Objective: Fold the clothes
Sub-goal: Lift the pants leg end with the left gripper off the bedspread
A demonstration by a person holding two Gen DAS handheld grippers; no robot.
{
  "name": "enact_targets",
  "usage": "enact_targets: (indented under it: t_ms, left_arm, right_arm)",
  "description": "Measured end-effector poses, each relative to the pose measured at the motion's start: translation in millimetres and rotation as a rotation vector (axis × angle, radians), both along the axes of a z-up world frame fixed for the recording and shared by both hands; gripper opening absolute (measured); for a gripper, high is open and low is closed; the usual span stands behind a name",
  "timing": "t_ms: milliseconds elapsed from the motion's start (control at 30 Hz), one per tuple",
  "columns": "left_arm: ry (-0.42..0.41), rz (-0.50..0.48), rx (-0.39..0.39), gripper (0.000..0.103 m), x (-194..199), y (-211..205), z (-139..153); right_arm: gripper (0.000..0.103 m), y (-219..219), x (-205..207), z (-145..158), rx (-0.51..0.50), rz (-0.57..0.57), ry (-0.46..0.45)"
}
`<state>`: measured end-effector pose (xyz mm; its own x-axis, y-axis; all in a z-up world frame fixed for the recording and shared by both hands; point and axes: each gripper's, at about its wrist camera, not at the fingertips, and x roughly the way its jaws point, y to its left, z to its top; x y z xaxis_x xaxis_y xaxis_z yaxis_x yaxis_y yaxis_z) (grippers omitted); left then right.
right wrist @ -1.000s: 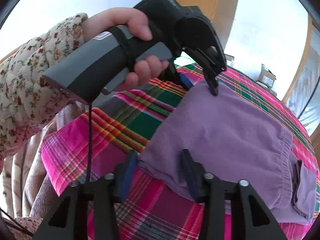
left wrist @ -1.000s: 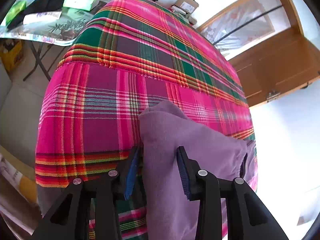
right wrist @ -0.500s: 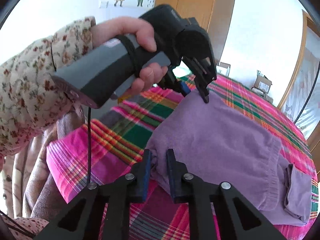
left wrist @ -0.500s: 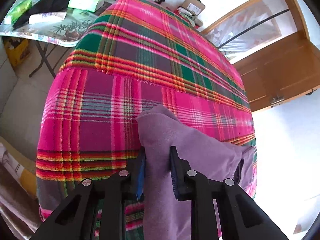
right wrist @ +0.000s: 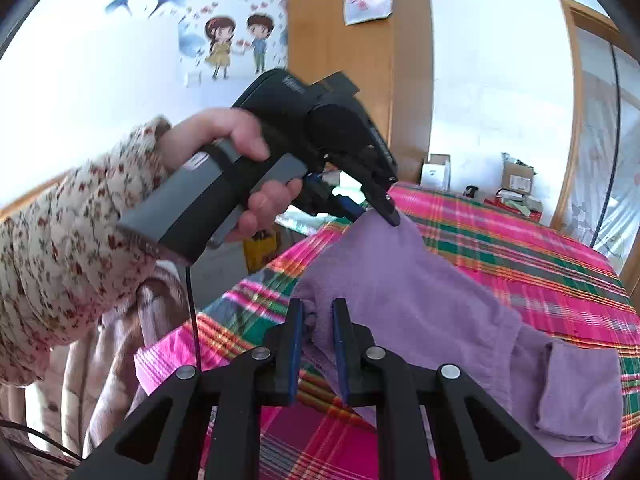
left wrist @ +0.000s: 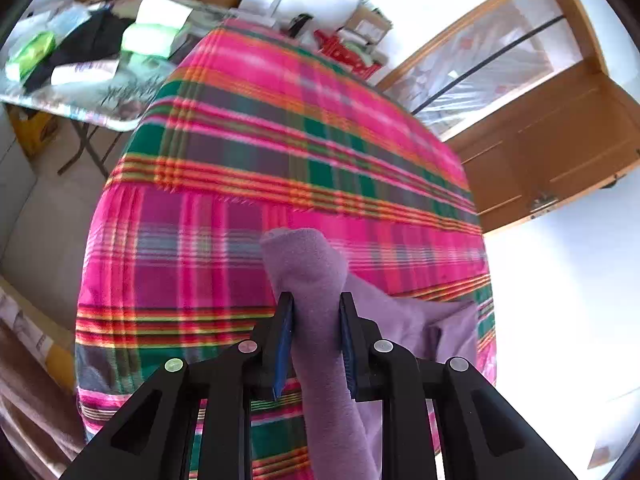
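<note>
A purple garment point(right wrist: 432, 304) lies partly lifted over a pink, green and orange plaid bedspread point(right wrist: 520, 252). My left gripper point(left wrist: 316, 304) is shut on one corner of the purple garment point(left wrist: 308, 268), which rises between its blue pads. In the right wrist view, that left gripper point(right wrist: 376, 208) is held by a hand in a floral sleeve point(right wrist: 60, 232) and pulls the far corner up. My right gripper point(right wrist: 316, 312) is shut on the near corner of the garment. The rest of the cloth sags toward the bedspread point(left wrist: 280, 160) on the right.
A side table point(left wrist: 80, 64) with boxes, bottles and dark cloth stands beyond the bed's far left. Cardboard boxes point(left wrist: 360, 24) sit on the floor by the wall. A wooden door point(left wrist: 560, 128) is at the right, a wooden wardrobe point(right wrist: 360, 64) behind. Beige padded clothing point(right wrist: 120, 340) is at the lower left.
Both grippers went from open around the garment's corners to shut on them. The two held corners have since risen off the bedspread.
</note>
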<state>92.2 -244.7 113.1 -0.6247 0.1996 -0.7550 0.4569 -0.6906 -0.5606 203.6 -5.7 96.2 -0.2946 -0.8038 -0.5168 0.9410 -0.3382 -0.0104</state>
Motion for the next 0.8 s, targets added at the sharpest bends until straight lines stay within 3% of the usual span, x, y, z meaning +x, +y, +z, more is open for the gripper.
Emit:
enact_targets:
  t_ms: [500, 800]
  left_arm:
    - [0.12, -0.083, -0.058, 0.023, -38.5, 68.3, 72.3]
    - [0.144, -0.138, -0.065, 0.023, -73.8, 107.4, 95.4]
  right_arm:
    - [0.015, 64.4, -46.2, 57.3, -0.166, -0.106, -0.041]
    - [0.014, 109.0, -76.0, 82.6, -0.229, -0.184, -0.081]
